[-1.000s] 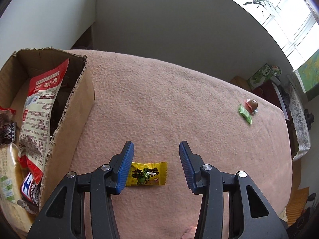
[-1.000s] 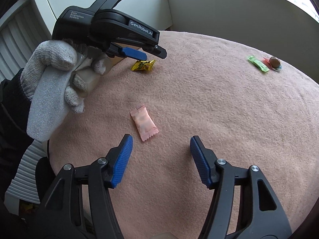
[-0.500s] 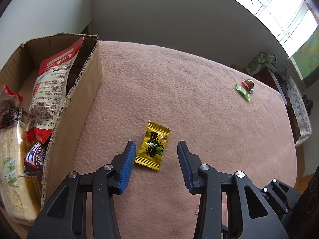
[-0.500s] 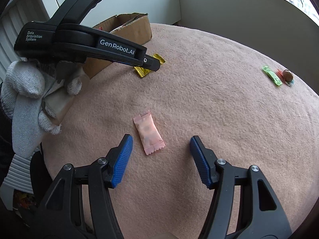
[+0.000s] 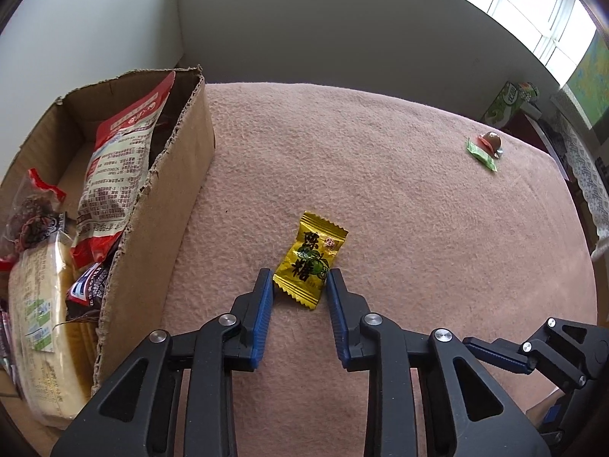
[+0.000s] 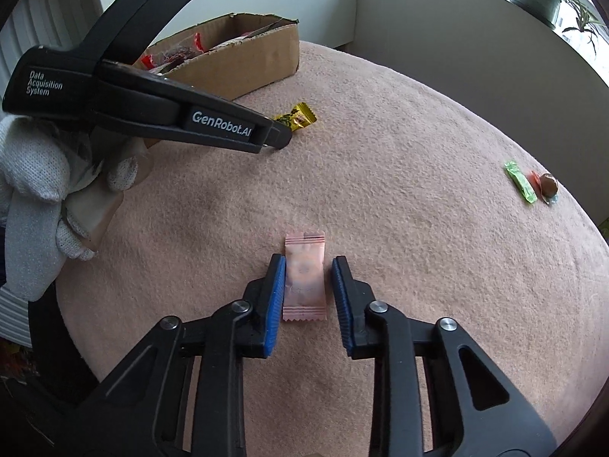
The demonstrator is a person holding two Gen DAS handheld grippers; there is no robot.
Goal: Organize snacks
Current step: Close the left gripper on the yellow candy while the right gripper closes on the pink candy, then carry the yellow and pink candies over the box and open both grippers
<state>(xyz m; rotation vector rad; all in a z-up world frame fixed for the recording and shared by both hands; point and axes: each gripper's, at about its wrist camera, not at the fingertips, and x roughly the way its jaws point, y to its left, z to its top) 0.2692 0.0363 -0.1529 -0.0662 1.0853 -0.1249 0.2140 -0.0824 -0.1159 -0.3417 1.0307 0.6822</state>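
A yellow candy [image 5: 310, 259] lies on the pink cloth with its near end between the blue pads of my left gripper [image 5: 299, 282], which stands open around it. It also shows in the right wrist view [image 6: 298, 116], at the tip of the left gripper [image 6: 279, 141]. A pink candy [image 6: 305, 277] lies flat between the pads of my right gripper [image 6: 308, 266], also open, with small gaps on both sides. A cardboard box [image 5: 171, 205] full of snack bags stands to the left, and it shows in the right wrist view [image 6: 243, 66].
A green candy [image 5: 481, 155] and a brown round sweet [image 5: 491, 140] lie together at the far right of the cloth; they also show in the right wrist view [image 6: 520, 182]. The right gripper's body [image 5: 540, 350] is at the lower right. Walls stand behind the table.
Both grippers have moved forward and down onto their candies, and their jaws have narrowed. The yellow candy now sits between the left pads, the pink candy between the right pads.
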